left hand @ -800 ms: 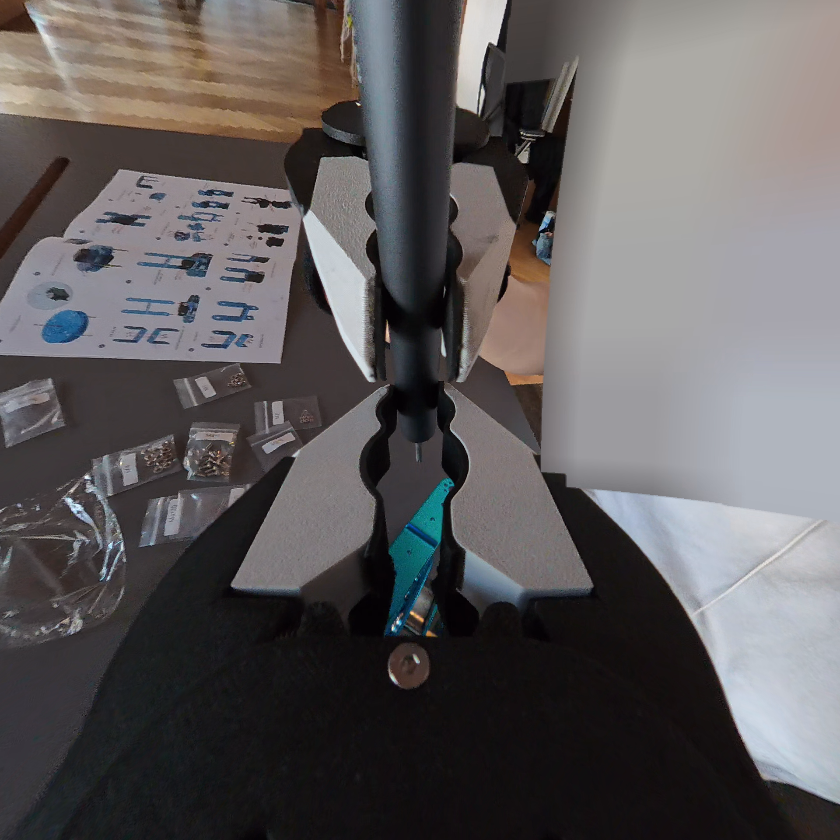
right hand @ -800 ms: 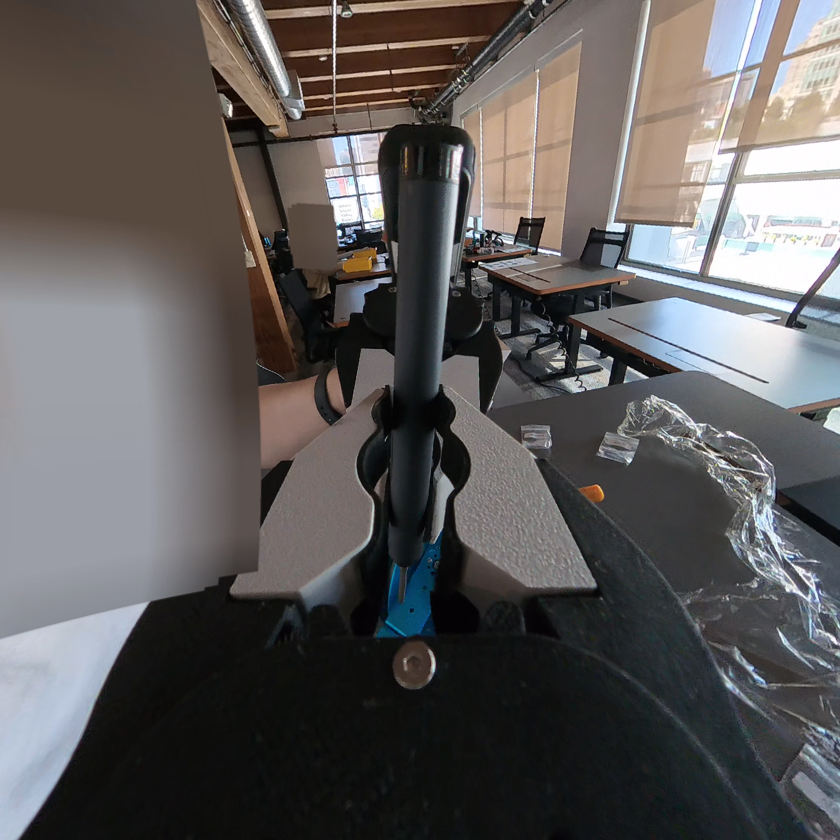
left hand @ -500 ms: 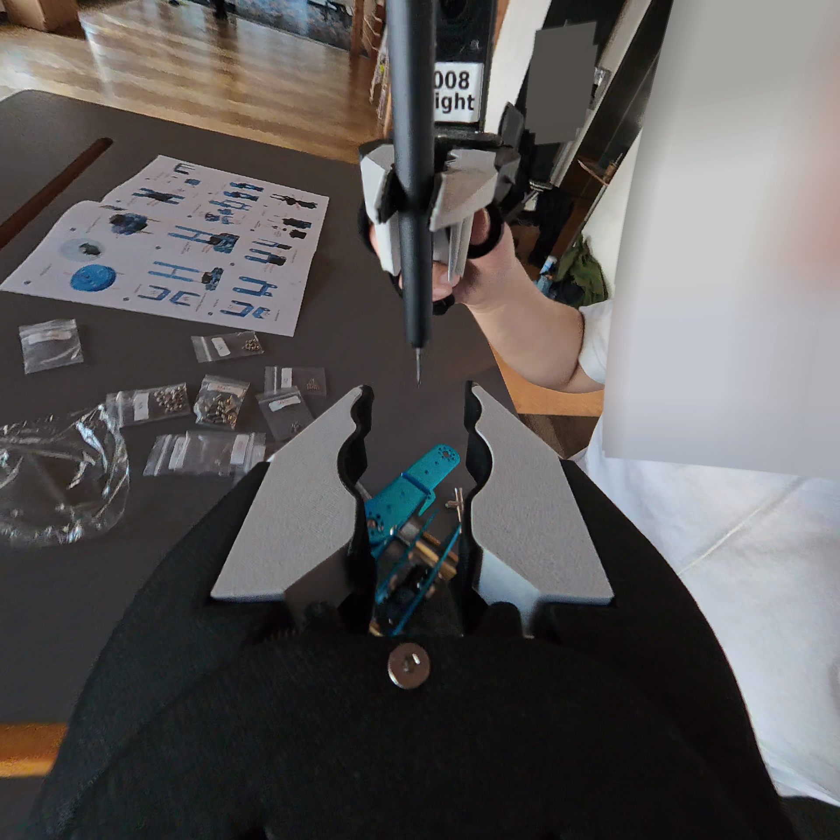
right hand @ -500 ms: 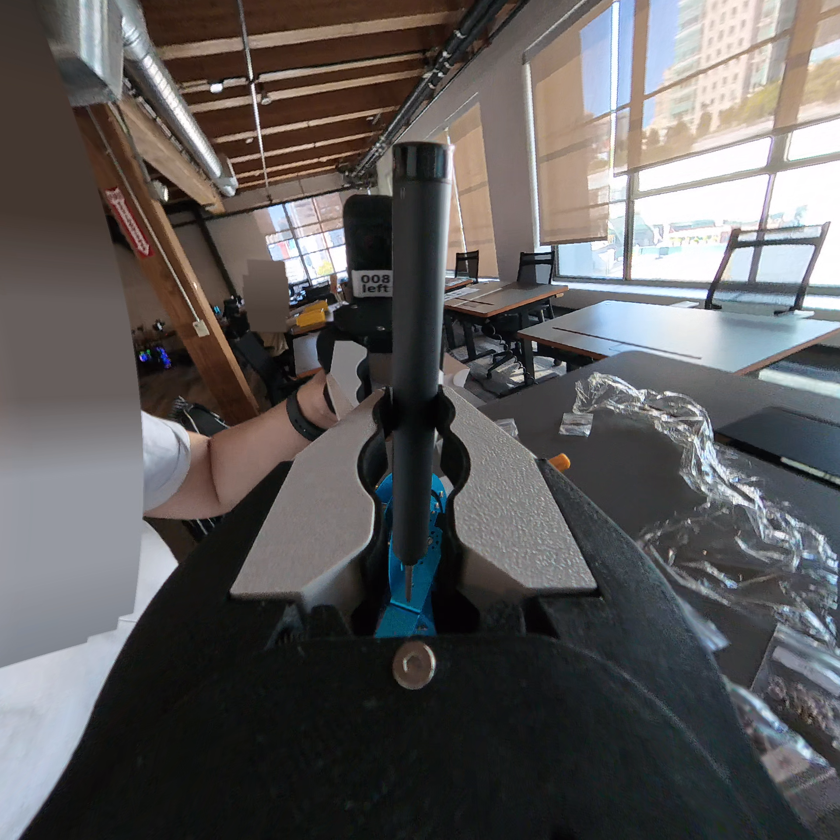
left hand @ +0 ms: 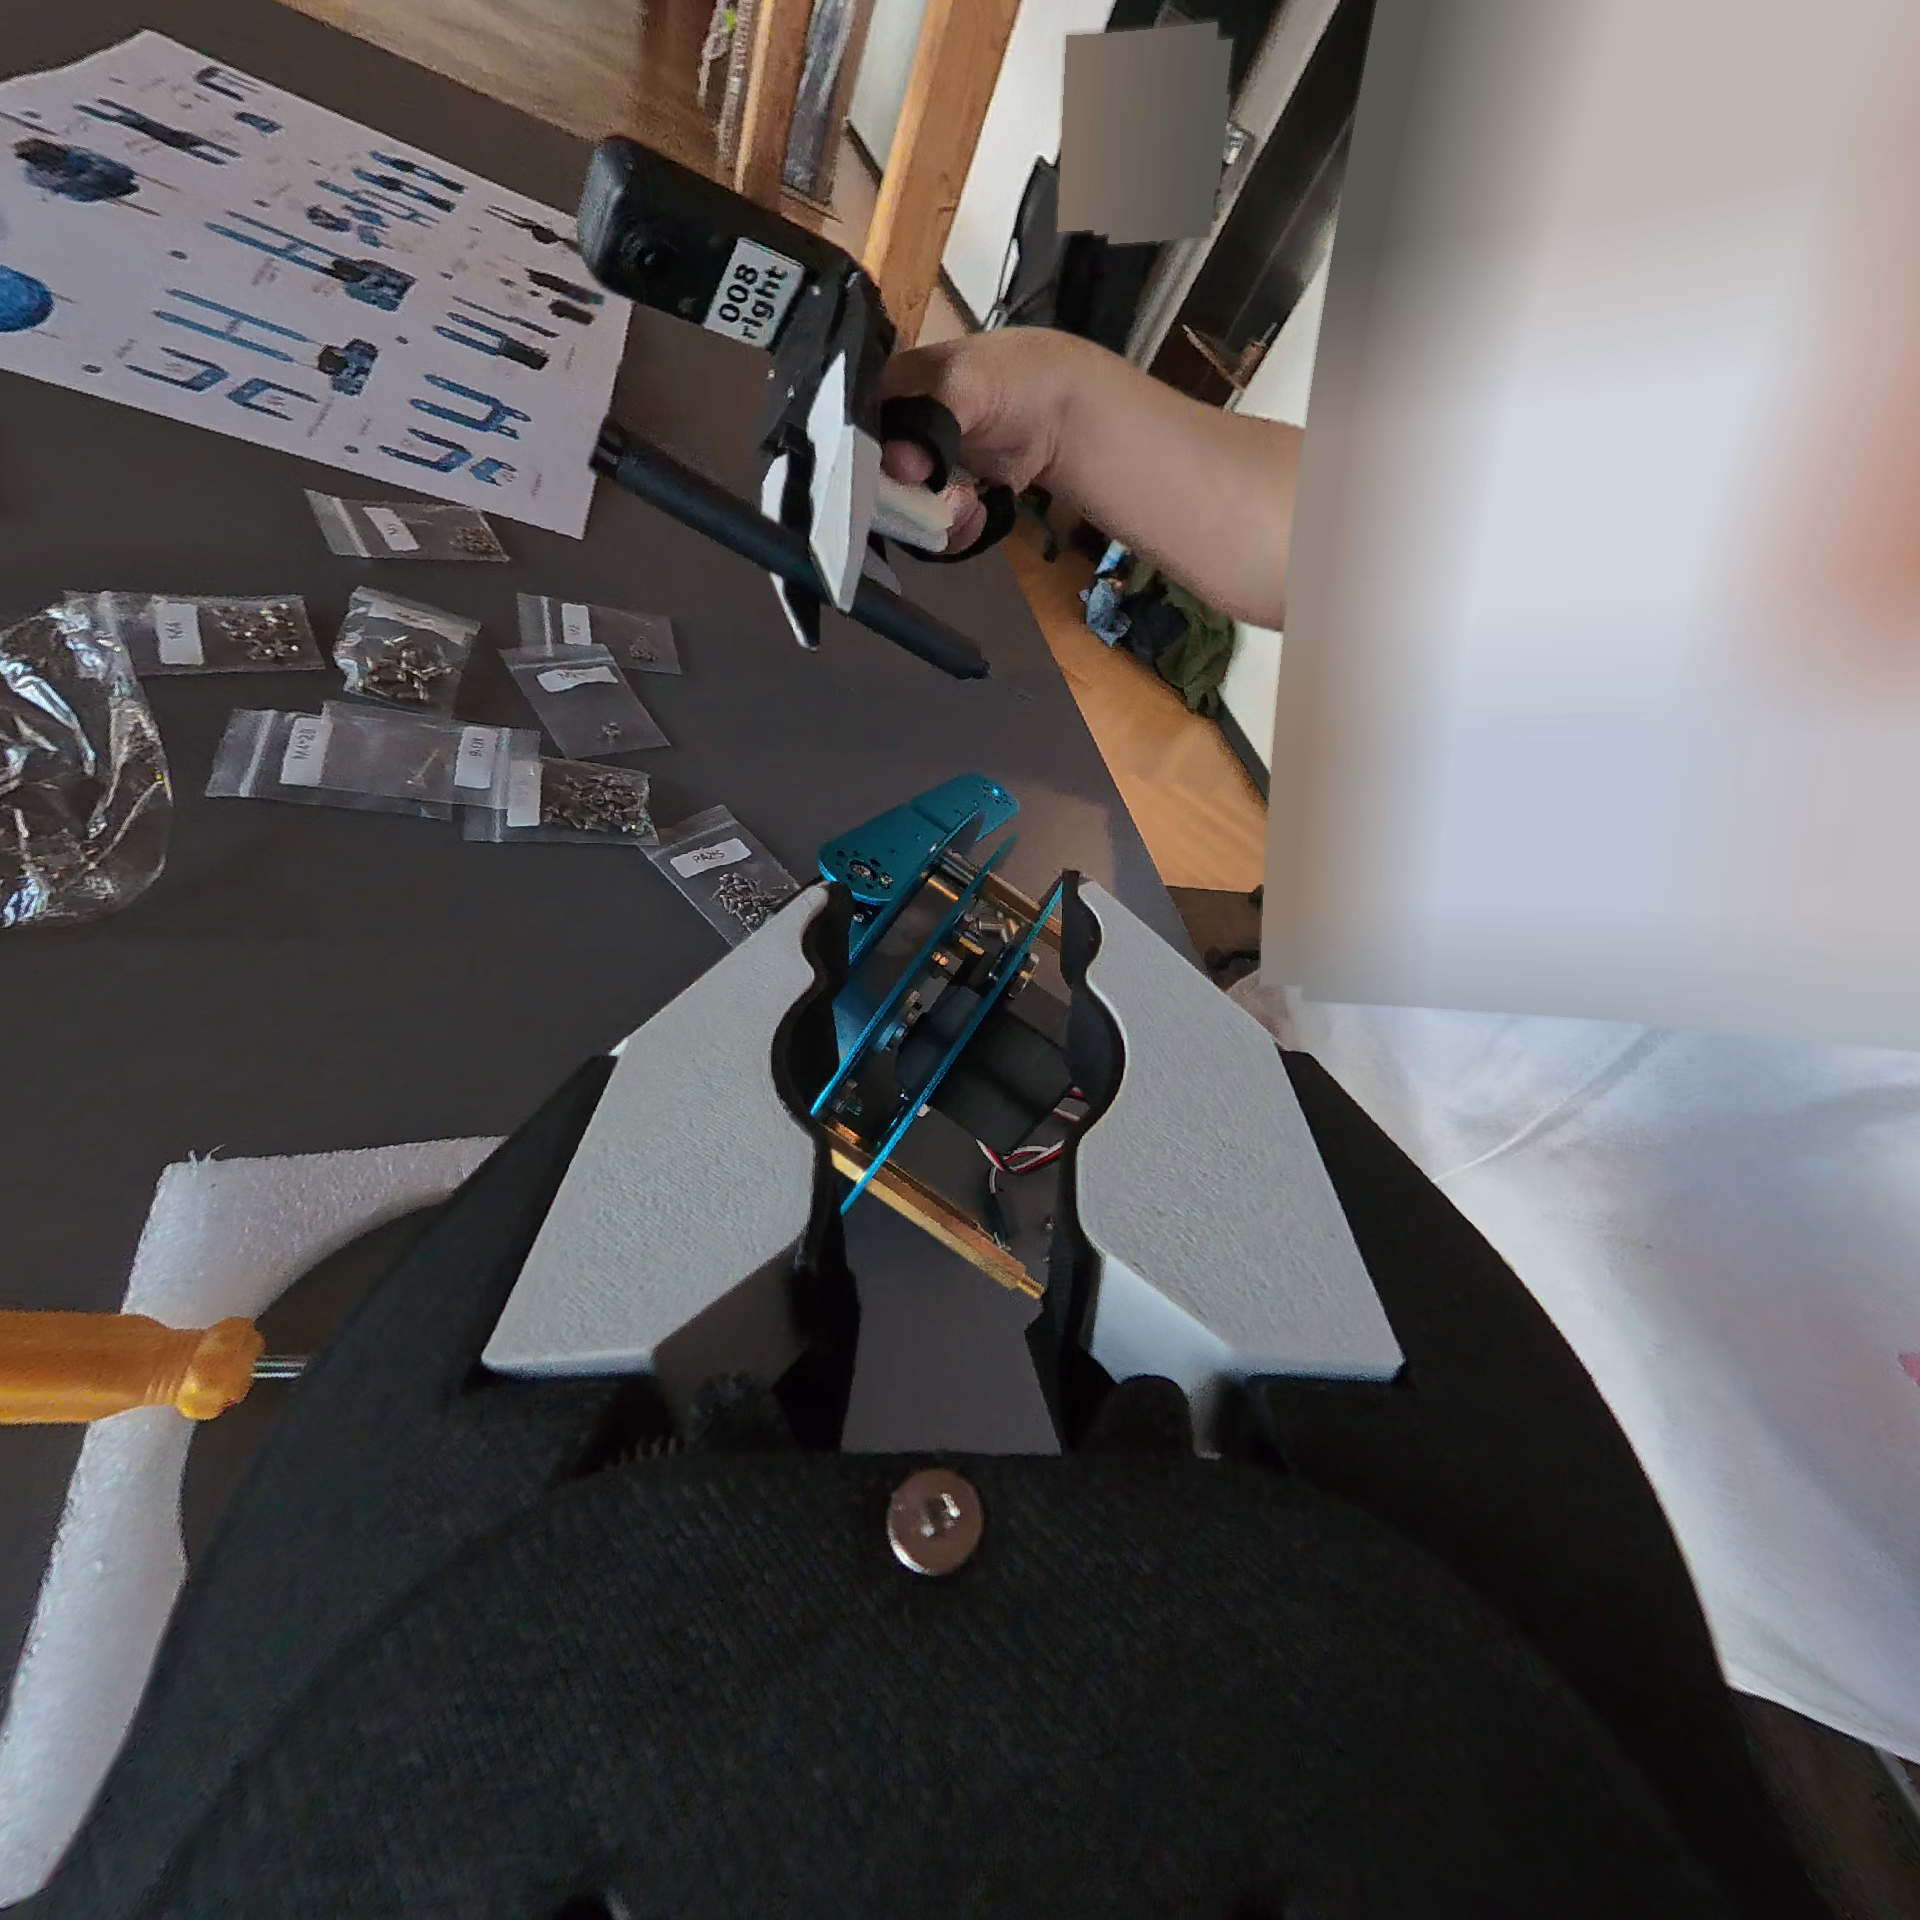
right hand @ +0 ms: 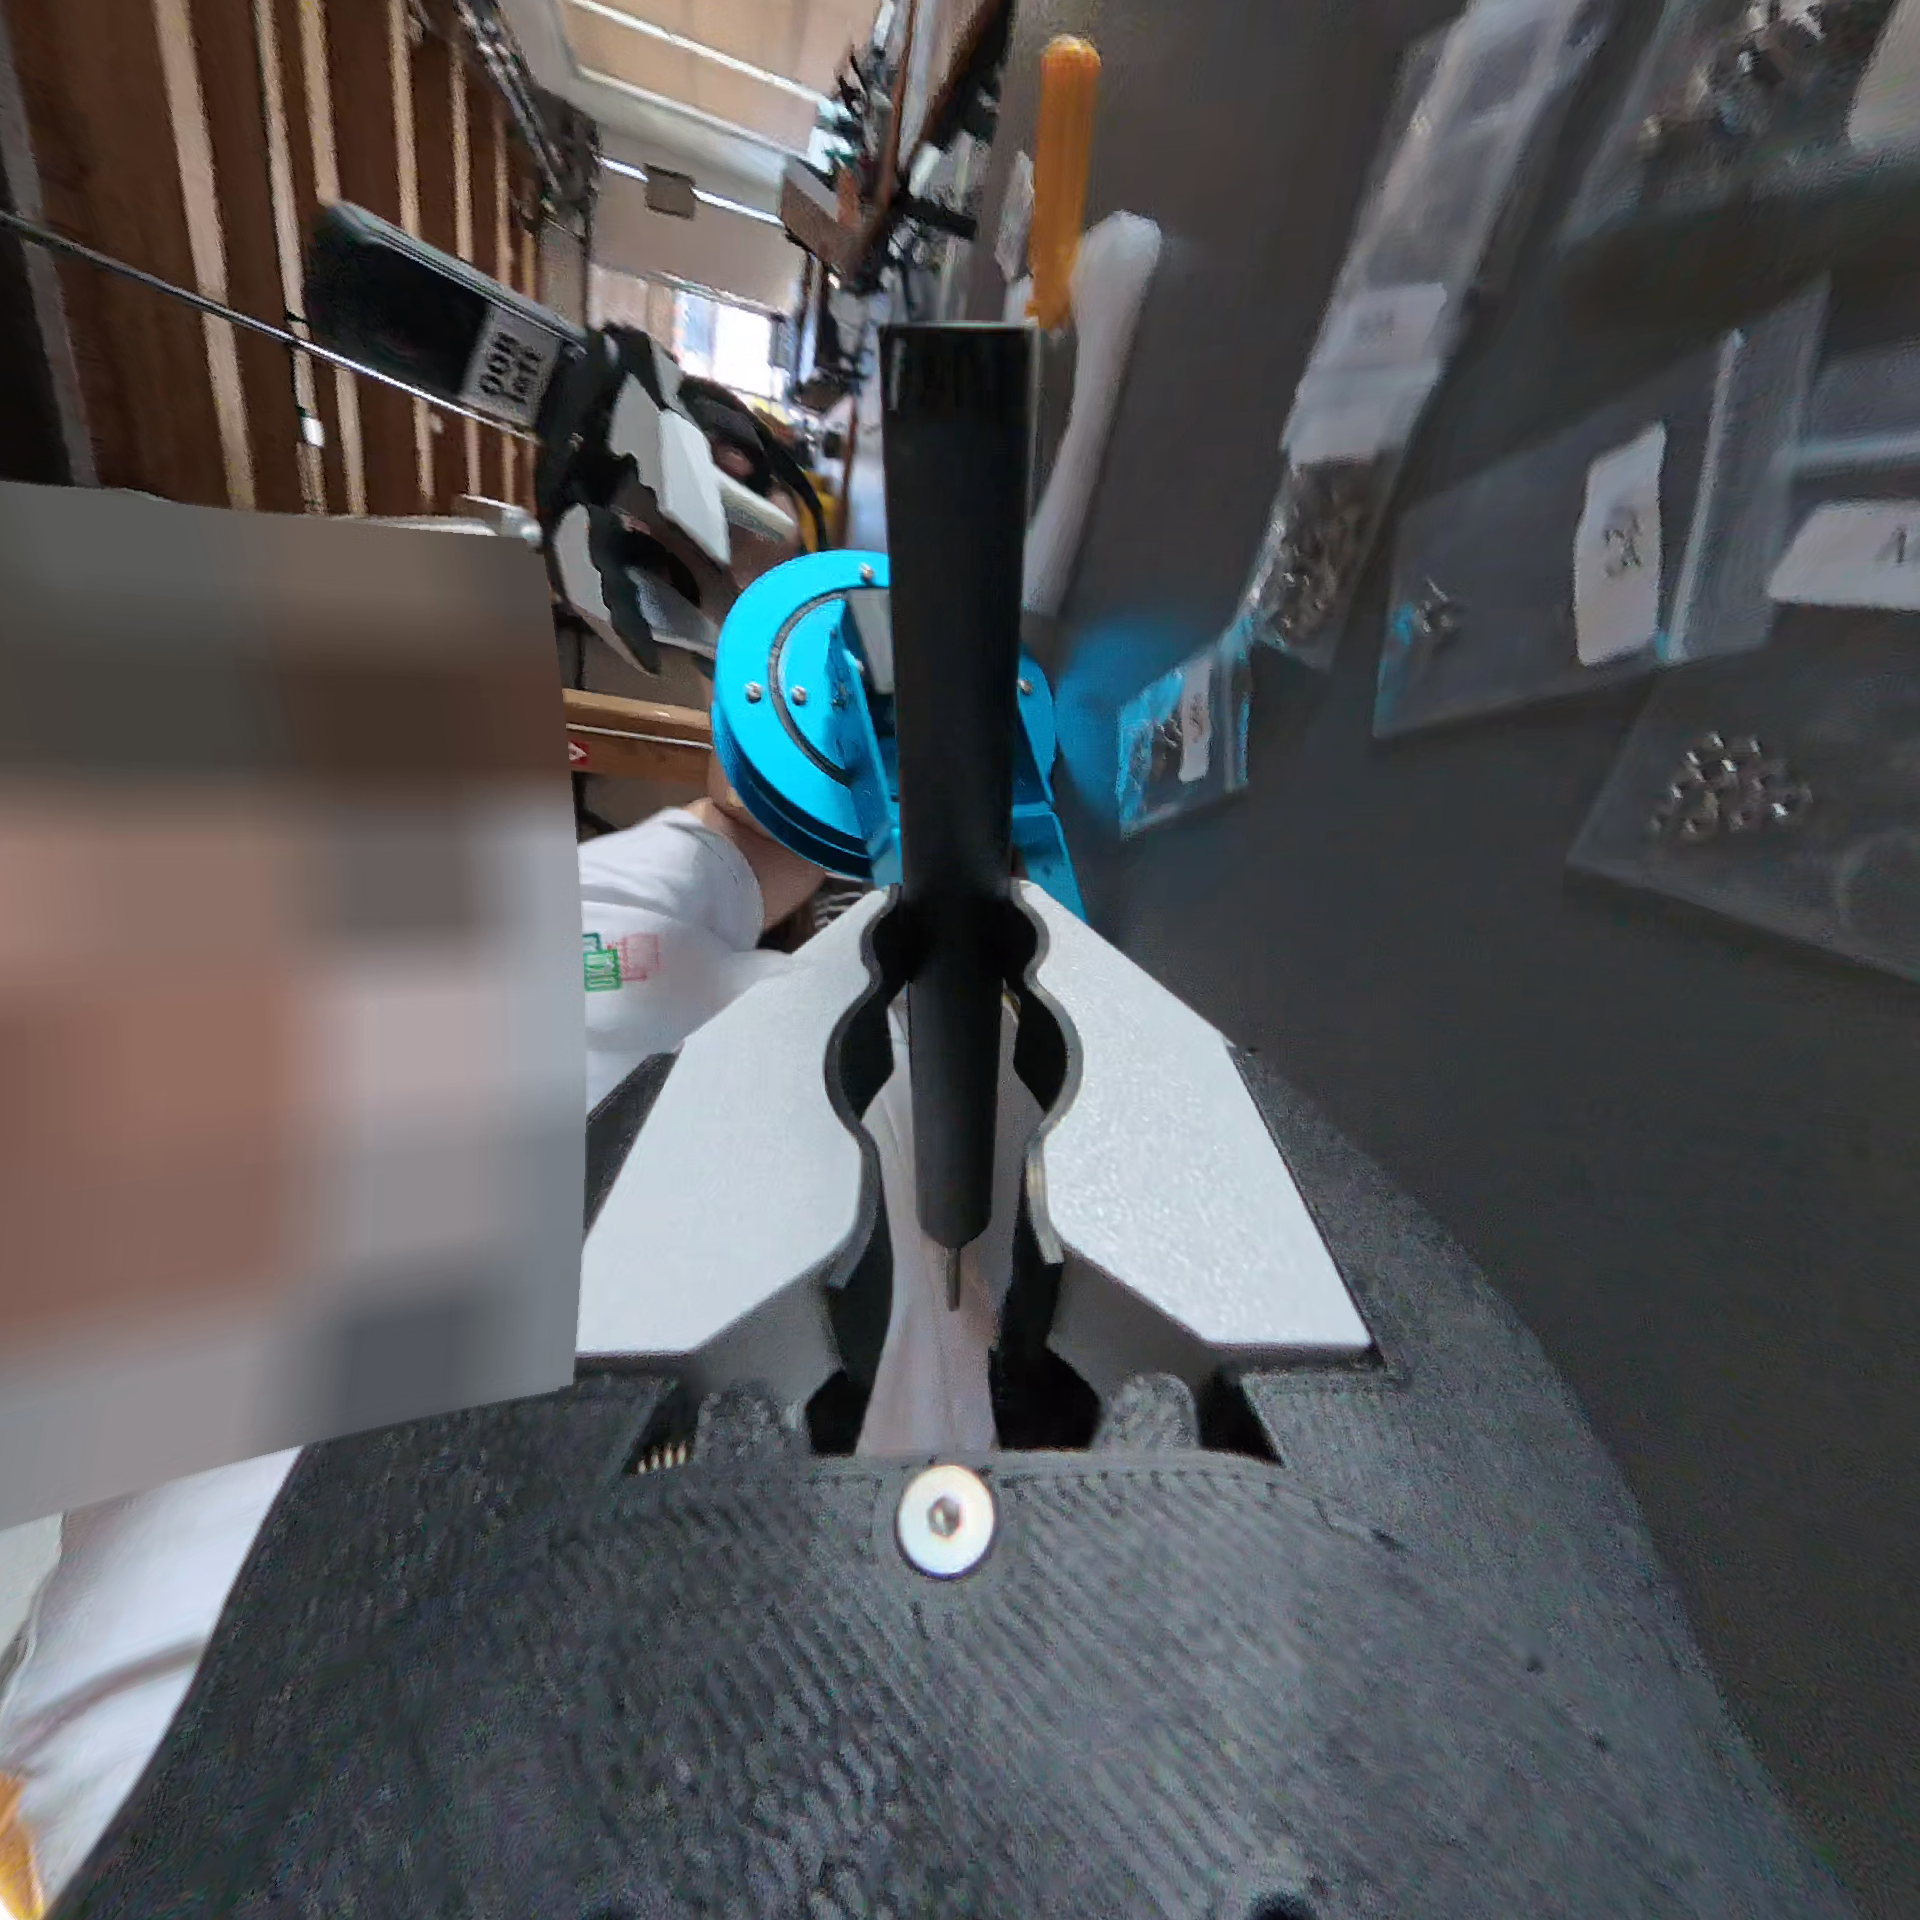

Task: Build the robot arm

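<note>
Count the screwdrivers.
2. A black screwdriver clamped in the right gripper; an orange-handled screwdriver on the white foam beside the left gripper holding a blue assembly. Others may be hidden.

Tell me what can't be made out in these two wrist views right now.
- Left wrist view: the orange-handled screwdriver is cut off by the left edge, and its shaft runs behind the left gripper.
- Left wrist view: the blue metal servo assembly's lower part sits behind the fingers.
- Right wrist view: the clear plastic hardware bags are motion-blurred.
</note>
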### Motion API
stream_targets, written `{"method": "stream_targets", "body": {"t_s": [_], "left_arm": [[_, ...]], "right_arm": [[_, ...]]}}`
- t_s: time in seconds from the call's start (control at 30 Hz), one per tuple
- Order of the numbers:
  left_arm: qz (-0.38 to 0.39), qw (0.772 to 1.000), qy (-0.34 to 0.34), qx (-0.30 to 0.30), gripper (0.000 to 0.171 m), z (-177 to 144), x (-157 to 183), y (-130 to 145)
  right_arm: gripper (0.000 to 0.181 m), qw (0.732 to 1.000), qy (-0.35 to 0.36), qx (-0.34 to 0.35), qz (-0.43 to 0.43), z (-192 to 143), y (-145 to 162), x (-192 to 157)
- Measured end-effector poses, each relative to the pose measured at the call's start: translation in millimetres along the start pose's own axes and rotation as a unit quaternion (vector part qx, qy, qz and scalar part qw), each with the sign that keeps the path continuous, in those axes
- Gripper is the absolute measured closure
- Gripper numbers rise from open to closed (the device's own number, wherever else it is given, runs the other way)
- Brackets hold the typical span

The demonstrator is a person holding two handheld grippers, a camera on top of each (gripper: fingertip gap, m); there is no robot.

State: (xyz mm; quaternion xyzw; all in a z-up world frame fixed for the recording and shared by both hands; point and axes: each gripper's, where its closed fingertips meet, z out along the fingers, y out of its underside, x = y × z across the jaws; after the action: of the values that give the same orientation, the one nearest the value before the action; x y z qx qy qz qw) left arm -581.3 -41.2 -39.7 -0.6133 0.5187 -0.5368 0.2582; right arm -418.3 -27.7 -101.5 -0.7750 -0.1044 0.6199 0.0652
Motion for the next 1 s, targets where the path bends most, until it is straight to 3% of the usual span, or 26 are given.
{"method": "stream_targets", "body": {"t_s": [0.17, 0.3, 0.47, 0.63, 0.73, 0.83, 0.93, 1.0], "left_arm": [[0.061, 0.997, 0.036, -0.028, 0.137, 9.8, -5.7, 12.2], [0.063, 0.995, 0.075, -0.018, 0.15, 16.0, -2.5, 8.9], [0.037, 0.996, 0.079, -0.004, 0.155, 17.6, -3.8, 7.7], [0.019, 0.997, 0.072, 0.02, 0.135, 15.9, 4.9, 6.6], [0.037, 0.997, 0.058, 0.022, 0.136, 12.6, 0.1, 9.2], [0.075, 0.996, 0.054, 0.013, 0.134, 7.3, -3.0, 10.1], [0.108, 0.992, 0.059, 0.0, 0.131, 9.1, -4.3, 13.0], [0.115, 0.99, 0.077, -0.007, 0.134, 12.8, -1.1, 13.8]], "right_arm": [[0.164, 0.978, 0.182, -0.09, -0.036, -1.9, 14.5, 33.6], [0.164, 0.942, 0.288, -0.156, -0.077, -4.6, 21.3, 49.5], [0.164, 0.885, 0.389, -0.217, -0.137, -11.0, 22.5, 74.0], [0.162, 0.881, 0.378, -0.217, -0.185, -3.9, 21.5, 72.1], [0.15, 0.882, 0.372, -0.183, -0.225, -9.6, 14.6, 64.8], [0.131, 0.871, 0.374, -0.084, -0.308, -17.4, -1.4, 37.3], [0.099, 0.852, 0.27, 0.038, -0.448, 15.9, 7.0, -19.2], [0.099, 0.827, 0.239, 0.069, -0.504, 42.6, 24.9, -27.4]]}}
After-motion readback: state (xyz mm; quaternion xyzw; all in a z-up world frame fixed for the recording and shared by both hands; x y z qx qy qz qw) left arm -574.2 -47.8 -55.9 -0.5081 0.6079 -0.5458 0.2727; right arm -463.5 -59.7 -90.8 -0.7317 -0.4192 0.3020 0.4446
